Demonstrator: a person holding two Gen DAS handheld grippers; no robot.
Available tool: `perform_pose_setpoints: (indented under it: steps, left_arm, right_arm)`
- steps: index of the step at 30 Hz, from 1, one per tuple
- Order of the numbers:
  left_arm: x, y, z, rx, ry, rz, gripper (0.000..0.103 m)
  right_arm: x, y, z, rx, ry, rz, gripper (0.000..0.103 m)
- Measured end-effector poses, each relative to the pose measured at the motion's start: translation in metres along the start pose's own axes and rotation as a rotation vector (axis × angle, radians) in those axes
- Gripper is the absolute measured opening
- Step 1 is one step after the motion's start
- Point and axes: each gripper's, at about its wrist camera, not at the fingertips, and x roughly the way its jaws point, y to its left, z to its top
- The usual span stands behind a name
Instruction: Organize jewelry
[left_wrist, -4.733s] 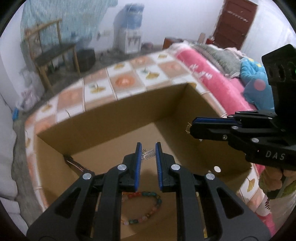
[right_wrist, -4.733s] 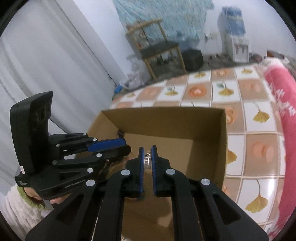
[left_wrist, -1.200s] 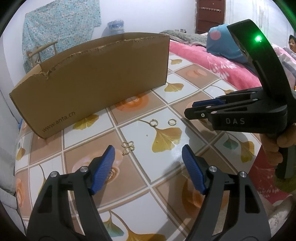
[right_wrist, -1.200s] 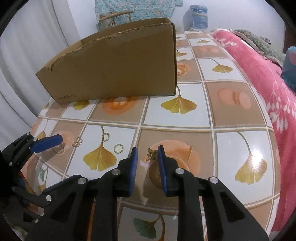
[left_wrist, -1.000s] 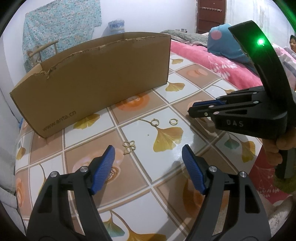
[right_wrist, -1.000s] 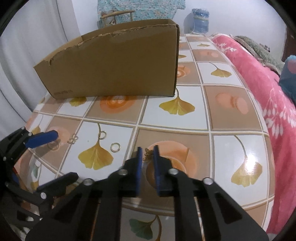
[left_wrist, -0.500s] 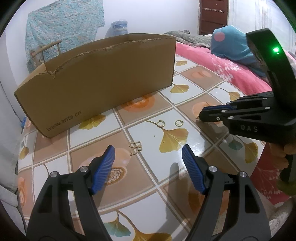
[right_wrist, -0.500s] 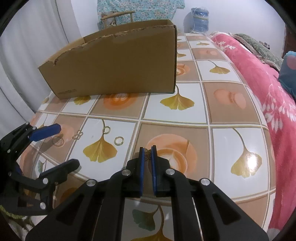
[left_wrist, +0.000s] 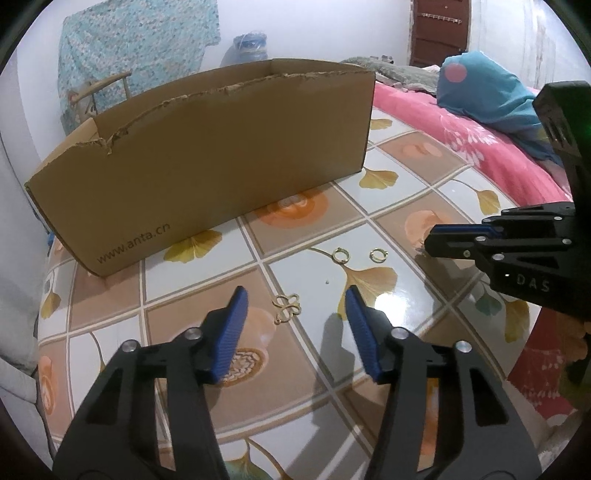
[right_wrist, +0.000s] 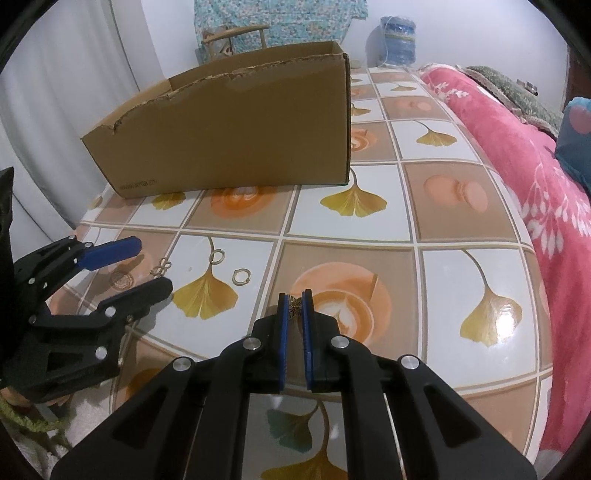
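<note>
Cardboard box (left_wrist: 207, 155) at table (right_wrist: 388, 192) rear; two rings (left_wrist: 340, 255) before it; clover charm (left_wrist: 287, 308) nearer, left; bed (right_wrist: 517, 147) right.

You cannot see inside the cardboard box (left_wrist: 207, 155) at twelve o'clock (its near wall hides the contents); the pinched charm (right_wrist: 294, 305) is too small to identify.

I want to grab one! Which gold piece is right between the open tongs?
The clover-shaped gold piece, lying between the left tongs. The two round rings lie farther off.
</note>
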Motion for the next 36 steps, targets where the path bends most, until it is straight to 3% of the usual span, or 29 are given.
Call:
perform_pose_setpoints:
  steps: [5, 13, 18, 36]
  left_arm:
    - [0.007, 0.002, -0.002, -0.013, 0.035, -0.005, 0.034]
    - [0.008, 0.003, -0.002, -0.021, 0.038, -0.004, 0.024]
    - [0.008, 0.005, -0.001, -0.03, 0.039, 0.0, 0.01]
    - [-0.019, 0.002, 0.007, -0.015, -0.049, 0.008, 0.01]
  right_arm:
    - [0.0, -0.002, -0.001, 0.006, -0.003, 0.002, 0.007]
    - [0.001, -0.003, 0.0, 0.011, -0.007, 0.005, 0.007]
    - [0.0, -0.004, 0.001, 0.016, -0.011, 0.008, 0.007]
    - [-0.019, 0.001, 0.007, 0.009, -0.059, 0.004, 0.007]
